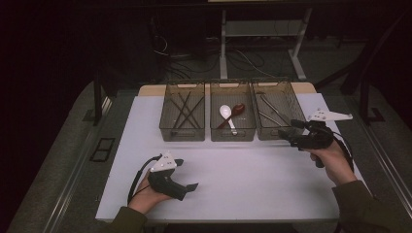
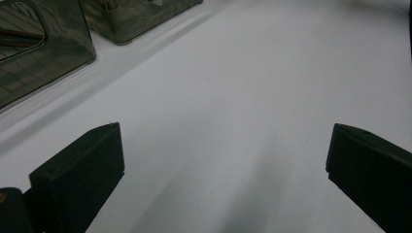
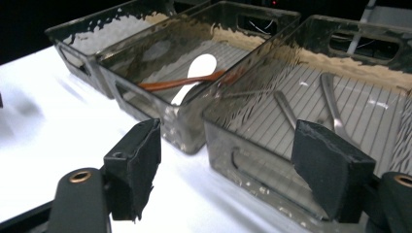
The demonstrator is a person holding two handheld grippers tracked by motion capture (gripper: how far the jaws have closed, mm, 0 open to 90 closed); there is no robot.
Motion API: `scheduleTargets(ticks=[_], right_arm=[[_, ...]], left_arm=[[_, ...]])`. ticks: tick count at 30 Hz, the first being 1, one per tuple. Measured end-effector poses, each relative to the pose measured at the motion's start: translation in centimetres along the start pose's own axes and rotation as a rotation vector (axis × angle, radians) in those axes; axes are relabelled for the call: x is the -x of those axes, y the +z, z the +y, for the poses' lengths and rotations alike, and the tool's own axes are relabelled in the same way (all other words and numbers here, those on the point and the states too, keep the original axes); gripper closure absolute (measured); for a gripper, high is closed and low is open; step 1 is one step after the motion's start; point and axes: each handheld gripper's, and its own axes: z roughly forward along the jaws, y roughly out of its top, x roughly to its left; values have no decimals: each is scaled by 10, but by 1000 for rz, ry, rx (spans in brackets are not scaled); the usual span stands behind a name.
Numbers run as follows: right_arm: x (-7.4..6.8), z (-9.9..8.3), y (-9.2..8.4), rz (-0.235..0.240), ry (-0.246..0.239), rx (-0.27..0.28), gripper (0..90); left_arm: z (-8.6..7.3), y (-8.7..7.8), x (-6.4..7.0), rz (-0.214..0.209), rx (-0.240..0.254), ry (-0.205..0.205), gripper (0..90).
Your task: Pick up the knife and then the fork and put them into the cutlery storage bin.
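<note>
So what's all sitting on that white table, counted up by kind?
Smoky translucent plastic bins: 3
Dark thin chopsticks, left bin: 4
Spoons, one white, one reddish-brown, middle bin: 2
Long silver metal utensils, right bin: 2
Total: 11

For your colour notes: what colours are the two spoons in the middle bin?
White and reddish-brown; high view.

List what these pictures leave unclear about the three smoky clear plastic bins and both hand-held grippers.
- Right smoky bin: high view, the right gripper covers its front corner; the thin metal utensils are too small to identify.
- Left smoky bin: high view, the dark crossed sticks are too dim to count.
- Left gripper: left gripper view, its jaws are cut off by the bottom edge.
</note>
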Motion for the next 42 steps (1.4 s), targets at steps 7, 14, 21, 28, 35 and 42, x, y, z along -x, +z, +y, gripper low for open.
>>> scheduleTargets(ticks=[7,14,21,28,35,42], right_arm=[[-8,-18,-4,24,-1,-24,232],[-12,-34,-5,27,-2,-50,184],[-19,-50,-10,30,-5,-37,176],[-28,-61,-14,36,-11,-32,171],[-35,-70,-19,44,-21,-37,171],[-39,-78,-25,42,-13,-39,171]], left_arm=[[0,0,0,-1,0,2,0],[0,1,0,-2,-1,4,0],[0,0,1,-4,-3,8,0],[0,0,1,-5,-3,9,0],[1,0,1,-5,-4,10,0],[1,-1,1,-6,1,5,0]])
